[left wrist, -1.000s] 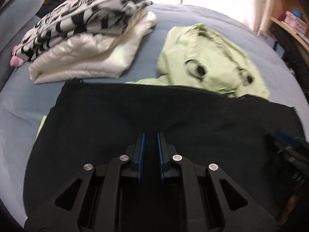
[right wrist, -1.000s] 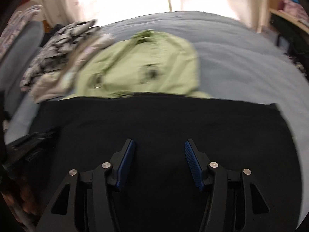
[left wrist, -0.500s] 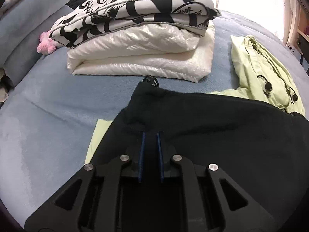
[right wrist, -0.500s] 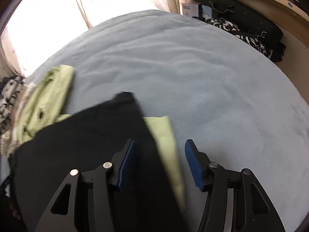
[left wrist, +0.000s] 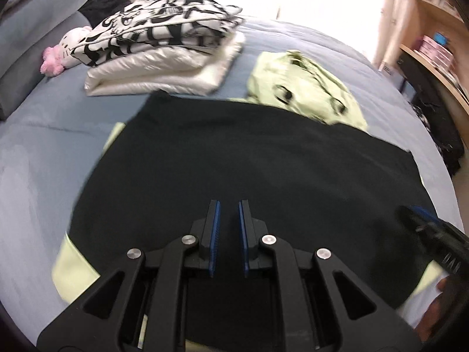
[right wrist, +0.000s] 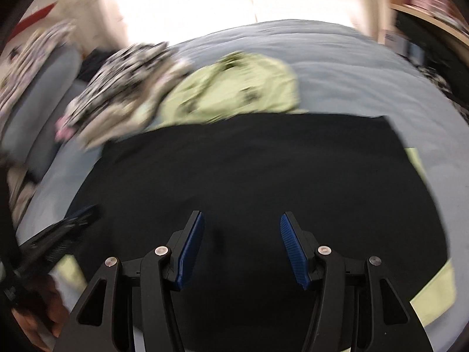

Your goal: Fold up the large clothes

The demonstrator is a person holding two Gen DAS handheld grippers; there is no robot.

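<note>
With both sets of fingers hovering over dark cloth, I read this as the pause between folds: the black garment (left wrist: 263, 170) lies spread flat on the bed (left wrist: 44, 152) and the next crease is not yet started. My left gripper (left wrist: 228, 228) has its fingers drawn close with a narrow gap between the blue pads and nothing caught there that I can see. My right gripper (right wrist: 240, 246) has its fingers spread wide and empty. The black garment sits directly beneath and ahead of both, its far edge running straight across. A pale green layer (right wrist: 433, 287) peeks out under its near corners and side, so I judge the black piece is lying on top of a lighter garment.

Next I probably need to pick an edge or corner, spread the left fingers, lower them, and pinch only the black layer without dragging the green one.

Beyond the far edge a crumpled green garment (left wrist: 304, 88) lies just touching it, and further left sits a folded stack (left wrist: 164, 58), well apart.
</note>
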